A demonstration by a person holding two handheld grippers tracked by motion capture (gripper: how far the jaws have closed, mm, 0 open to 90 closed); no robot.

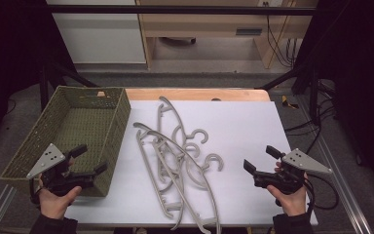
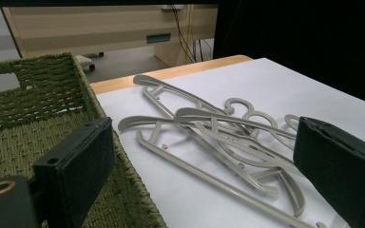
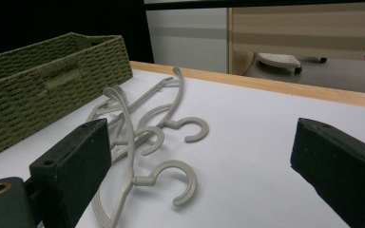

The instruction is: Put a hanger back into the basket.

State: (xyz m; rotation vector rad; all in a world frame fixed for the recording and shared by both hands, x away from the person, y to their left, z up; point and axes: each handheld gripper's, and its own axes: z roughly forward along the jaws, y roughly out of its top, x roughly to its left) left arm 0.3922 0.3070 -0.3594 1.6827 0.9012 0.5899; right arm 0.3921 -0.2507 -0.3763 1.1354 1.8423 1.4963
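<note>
Grey hangers (image 1: 177, 163) heaped mid-surface, beside the green basket (image 1: 108, 141). Left gripper (image 1: 90, 161) and right gripper (image 1: 260, 158) — fingers wide, nothing held. High view shows the basket's interior; right gripper view shows its outer wall — and hooks close up.

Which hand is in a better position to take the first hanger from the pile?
Probably the right. The right tongs are open and face the hangers across bare white table, with the hooks on that side. The open left tongs hang over the basket edge.
</note>
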